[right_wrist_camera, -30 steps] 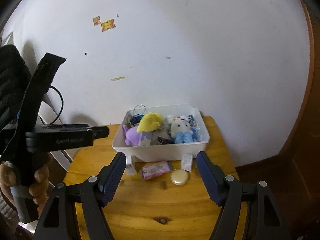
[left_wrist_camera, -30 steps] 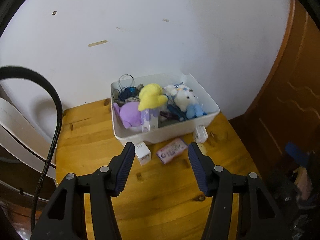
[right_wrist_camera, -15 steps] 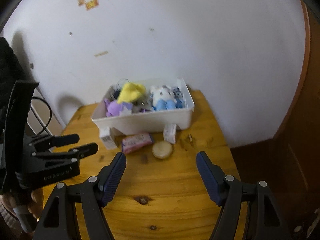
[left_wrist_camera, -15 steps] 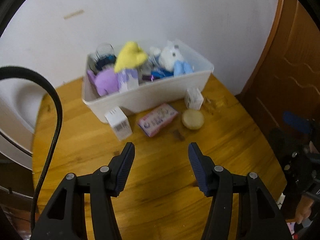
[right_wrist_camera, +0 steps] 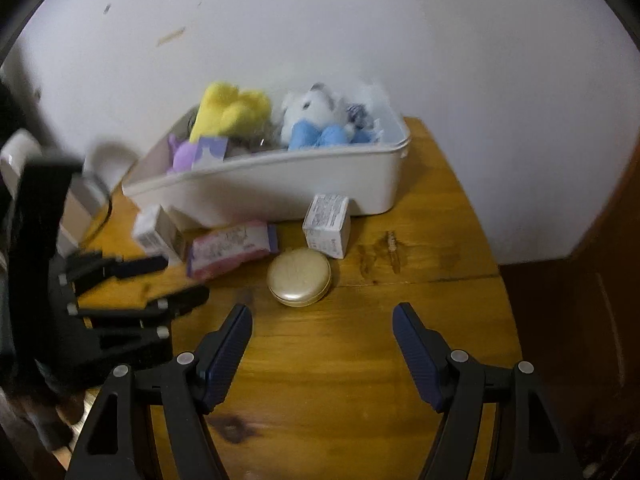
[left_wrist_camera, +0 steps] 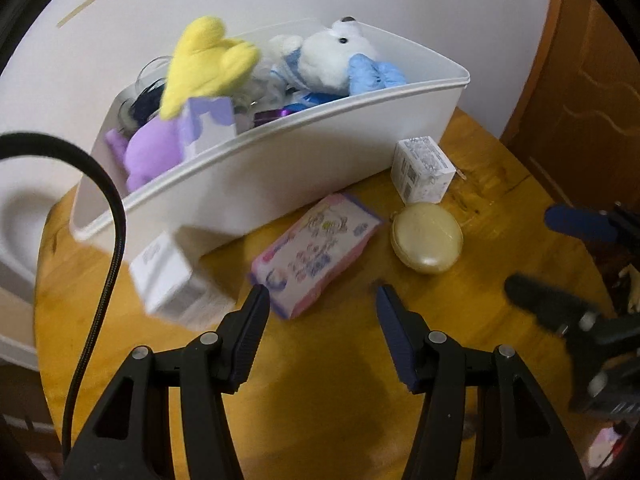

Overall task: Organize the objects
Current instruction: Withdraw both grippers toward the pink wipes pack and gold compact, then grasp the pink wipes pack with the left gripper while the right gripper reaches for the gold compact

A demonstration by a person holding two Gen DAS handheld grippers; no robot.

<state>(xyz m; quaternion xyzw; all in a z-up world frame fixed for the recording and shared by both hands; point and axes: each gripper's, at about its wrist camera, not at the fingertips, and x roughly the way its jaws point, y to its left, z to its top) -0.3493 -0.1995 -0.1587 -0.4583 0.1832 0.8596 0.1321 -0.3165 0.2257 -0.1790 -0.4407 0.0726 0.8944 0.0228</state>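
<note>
Before white bin (left_wrist_camera: 304, 152): pink packet (left_wrist_camera: 316, 252), gold compact (left_wrist_camera: 428, 238).

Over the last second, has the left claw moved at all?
Yes. The left claw has come forward and down toward the white bin; its open fingers now nearly reach the pink packet lying in front of the bin.

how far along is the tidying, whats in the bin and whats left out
Done: the plush toys already sit in the white bin. In hand: nothing; the left gripper and right gripper are both open and empty, the left nearest the pink pack. Left on the table: the pink pack, gold case, and two small white boxes.
</note>
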